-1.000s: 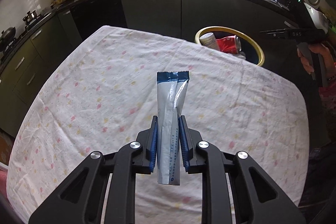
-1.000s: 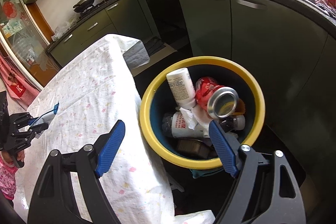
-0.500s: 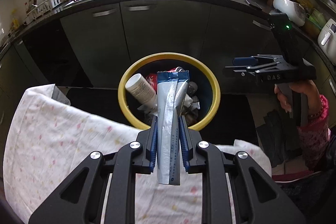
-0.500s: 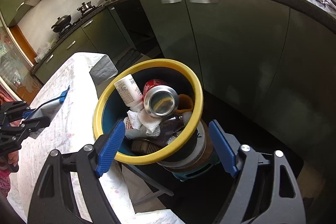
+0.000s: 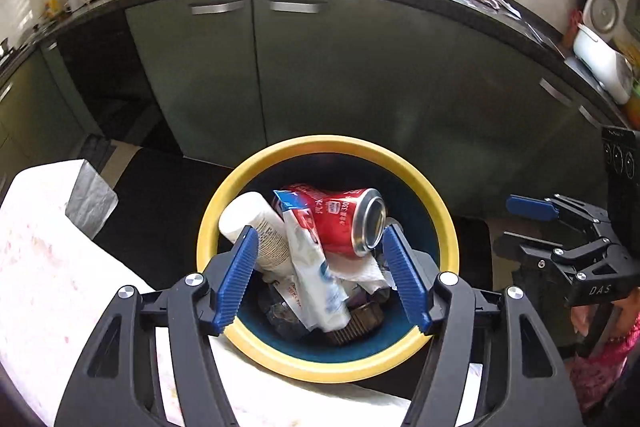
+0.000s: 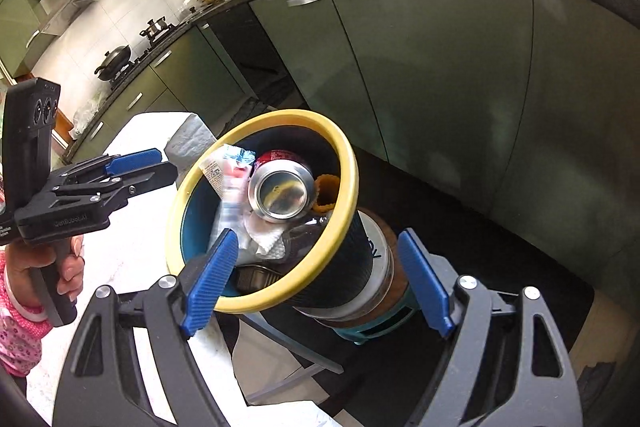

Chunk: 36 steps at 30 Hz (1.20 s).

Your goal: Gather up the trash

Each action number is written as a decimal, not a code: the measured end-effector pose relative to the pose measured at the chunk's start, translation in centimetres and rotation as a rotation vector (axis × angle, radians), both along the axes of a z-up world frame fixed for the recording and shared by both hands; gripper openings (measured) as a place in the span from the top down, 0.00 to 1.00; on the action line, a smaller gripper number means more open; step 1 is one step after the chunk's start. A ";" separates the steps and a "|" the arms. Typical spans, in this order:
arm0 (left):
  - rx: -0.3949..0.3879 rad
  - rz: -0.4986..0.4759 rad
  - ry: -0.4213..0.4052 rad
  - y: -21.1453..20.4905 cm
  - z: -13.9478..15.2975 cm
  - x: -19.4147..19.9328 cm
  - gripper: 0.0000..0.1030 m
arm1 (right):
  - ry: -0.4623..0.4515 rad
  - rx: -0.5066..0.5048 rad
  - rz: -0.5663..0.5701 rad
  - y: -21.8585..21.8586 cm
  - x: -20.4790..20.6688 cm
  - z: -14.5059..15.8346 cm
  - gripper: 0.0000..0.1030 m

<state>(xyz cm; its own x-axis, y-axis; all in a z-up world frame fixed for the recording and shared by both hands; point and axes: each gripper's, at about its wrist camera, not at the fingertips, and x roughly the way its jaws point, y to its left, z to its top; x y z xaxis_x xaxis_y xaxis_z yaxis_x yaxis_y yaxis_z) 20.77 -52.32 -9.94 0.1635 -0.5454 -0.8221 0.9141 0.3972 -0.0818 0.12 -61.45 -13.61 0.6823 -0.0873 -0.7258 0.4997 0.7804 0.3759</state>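
A yellow-rimmed trash bin (image 5: 436, 211) stands beside the table, holding a red can (image 5: 340, 223), a white bottle (image 5: 256, 227), tissue and other trash. The blue-and-white wrapper (image 5: 312, 267) lies loose inside it, on top of the trash. My left gripper (image 5: 320, 275) is open and empty just above the bin's near side. My right gripper (image 6: 316, 279) is open and empty, over the bin's (image 6: 344, 163) outer side. The left gripper also shows in the right wrist view (image 6: 132, 167), the right gripper in the left wrist view (image 5: 528, 223).
The table with a flowered white cloth (image 5: 52, 267) lies left of the bin. Green kitchen cabinets (image 5: 320, 75) and a dark counter with a sink and dishes stand behind it. Dark floor surrounds the bin.
My left gripper carried the wrapper from over the table to over the bin, then opened; the wrapper dropped into the bin. My right gripper stayed open and drew closer to the bin.
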 end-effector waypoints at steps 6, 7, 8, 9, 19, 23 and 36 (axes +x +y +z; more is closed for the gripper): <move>-0.059 0.082 -0.010 5.4 1.6 -1.0 0.18 | 0.002 0.007 0.024 0.6 0.4 -0.1 0.24; -0.073 0.102 -0.016 6.8 2.1 -1.3 0.13 | 0.005 0.007 0.034 0.9 0.6 -0.1 0.24; -0.087 0.125 -0.021 8.3 2.5 -1.6 0.11 | 0.008 0.005 0.047 1.2 0.8 -0.1 0.24; -0.098 0.147 -0.026 9.7 2.9 -2.0 0.10 | 0.012 0.003 0.060 1.5 1.0 0.0 0.24; -0.100 0.541 -0.097 27.1 4.8 -4.3 0.05 | -0.009 -0.063 0.230 7.5 2.1 2.4 0.18; -0.094 0.743 -0.165 34.9 5.6 -6.5 0.05 | -0.024 -0.123 0.331 11.3 2.3 3.9 0.12; -0.191 1.070 -0.378 49.7 11.5 -17.7 0.05 | -0.147 -0.338 0.400 19.2 -1.9 10.2 0.07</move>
